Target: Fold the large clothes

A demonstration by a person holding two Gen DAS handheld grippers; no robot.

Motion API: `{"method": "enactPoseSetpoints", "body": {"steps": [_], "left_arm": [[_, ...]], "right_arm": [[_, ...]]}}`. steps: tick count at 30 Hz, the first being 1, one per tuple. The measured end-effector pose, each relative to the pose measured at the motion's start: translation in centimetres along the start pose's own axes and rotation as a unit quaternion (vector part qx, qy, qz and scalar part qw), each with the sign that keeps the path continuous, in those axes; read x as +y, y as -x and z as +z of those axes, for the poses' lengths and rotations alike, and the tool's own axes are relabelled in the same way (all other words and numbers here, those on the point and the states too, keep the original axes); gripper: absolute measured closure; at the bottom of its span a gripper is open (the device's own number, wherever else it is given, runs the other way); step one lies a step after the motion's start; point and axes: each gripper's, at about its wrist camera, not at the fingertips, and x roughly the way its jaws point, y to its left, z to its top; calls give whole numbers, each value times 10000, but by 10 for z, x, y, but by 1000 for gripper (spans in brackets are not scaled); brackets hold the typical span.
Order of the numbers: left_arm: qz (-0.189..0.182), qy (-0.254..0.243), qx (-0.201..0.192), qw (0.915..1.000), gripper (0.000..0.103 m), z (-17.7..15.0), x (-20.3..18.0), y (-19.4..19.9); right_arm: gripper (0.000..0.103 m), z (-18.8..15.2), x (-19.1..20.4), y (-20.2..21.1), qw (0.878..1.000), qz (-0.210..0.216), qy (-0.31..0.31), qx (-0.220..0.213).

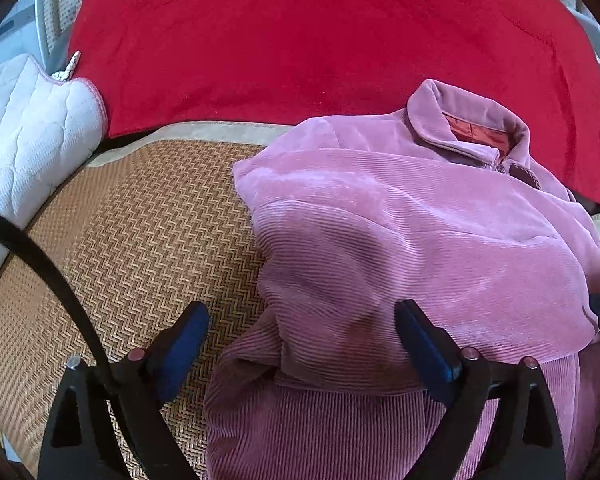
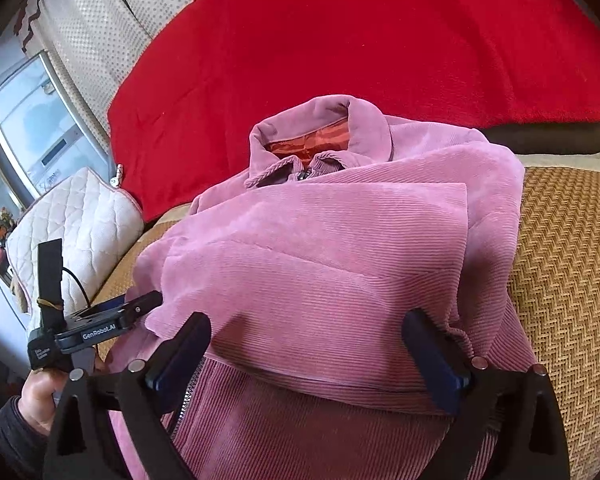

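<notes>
The left gripper (image 1: 302, 336) has black plastic arms with triangular cut-outs, blue pads on its fingertips (image 1: 422, 344) and round silver rivets. A black cable (image 1: 60, 292) curves past it. The right gripper (image 2: 306, 344) is built alike. Seen from the right wrist, the left one bears white "GenRobot.AI" lettering; the left hand (image 2: 40, 396) shows bare skin and a dark sleeve.

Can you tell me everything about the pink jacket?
The pink jacket looks like soft ribbed corduroy with a turned-down collar, orange lining inside the neck and a zipper down the front. It lies partly folded, sleeves laid across its front, on a woven mat, its collar end toward a red blanket. Both grippers hover open over its lower part, pinching nothing.
</notes>
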Motion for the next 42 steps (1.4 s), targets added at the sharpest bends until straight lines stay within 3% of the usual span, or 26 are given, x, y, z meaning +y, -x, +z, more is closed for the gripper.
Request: {"method": "enactPoseSetpoints", "body": {"steps": [4, 9, 11, 13, 16, 19, 22, 25, 27, 28, 33, 42], "left_arm": [[-3, 140, 11, 9999, 7, 6, 1, 8], [-415, 208, -589, 9972, 7, 18, -17, 35], [-423, 69, -460, 9980, 7, 18, -28, 25], [-201, -189, -14, 9996, 6, 11, -39, -1], [-136, -256, -181, 9994, 3, 4, -42, -4], [-314, -167, -213, 9991, 2, 1, -37, -6], [-321, -116, -403, 9986, 0, -6, -36, -7], [-417, -51, -414, 9983, 0, -8, -31, -9], [-506, 18, -426, 9978, 0, -11, -30, -12], [-541, 40, -429, 9976, 0, -11, -31, -15], [-585, 54, -416, 9974, 0, -11, -30, -16], [-577, 30, -363, 9977, 0, -7, -29, -14]], "right_arm": [[4, 0, 0, 0, 10000, 2, 7, 6], [3, 0, 2, -1, 10000, -33, 51, 28], [3, 0, 4, -2, 9999, -61, 86, 42], [3, 0, 4, -1, 9999, -63, 90, 42], [3, 0, 1, 2, 10000, 62, 4, 21], [3, 7, -5, 16, 9989, 293, -367, 40], [3, 22, -18, 34, 9925, 746, -926, -272], [3, 43, -33, 13, 9897, 741, -1206, 233], [3, 58, -52, -2, 9822, 898, -1612, 353], [3, 67, -72, -11, 9716, 1105, -2064, 348], [3, 84, -145, -26, 9334, 1364, -3317, -157], [3, 112, -141, -43, 9592, 493, -2784, 96]]}}
